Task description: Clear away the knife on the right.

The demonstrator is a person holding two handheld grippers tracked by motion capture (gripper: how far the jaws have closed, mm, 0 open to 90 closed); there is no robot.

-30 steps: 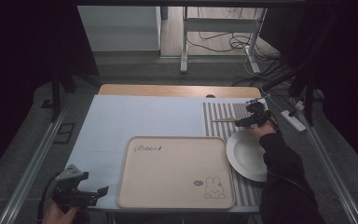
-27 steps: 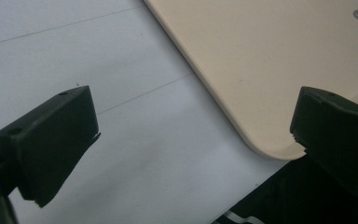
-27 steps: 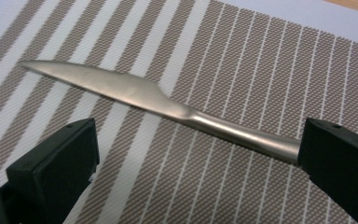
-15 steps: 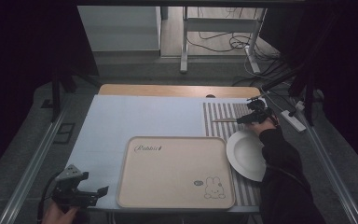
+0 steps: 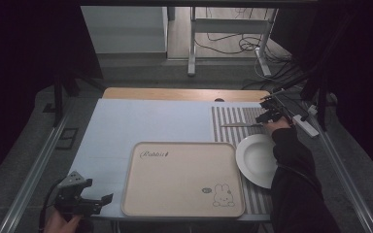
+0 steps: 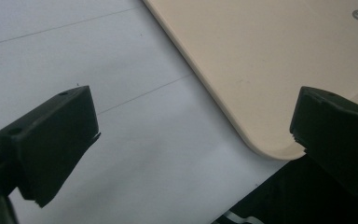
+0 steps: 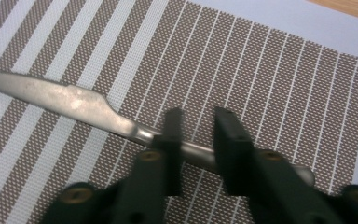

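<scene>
A steel table knife lies flat on the brown-and-white striped placemat, its blade pointing left. My right gripper is over the knife's handle with its jaws a narrow gap apart. The handle crosses under both jaws, and whether they pinch it is unclear. From above, the right gripper is at the far right of the table, with the knife to its left. The left gripper hangs off the table's near left corner. Its jaws stand wide apart, open with nothing between them.
A beige tray with a rabbit print lies at the near middle, its corner close to my left gripper. A white plate rests on the placemat just right of the tray. A pale blue mat covers the table.
</scene>
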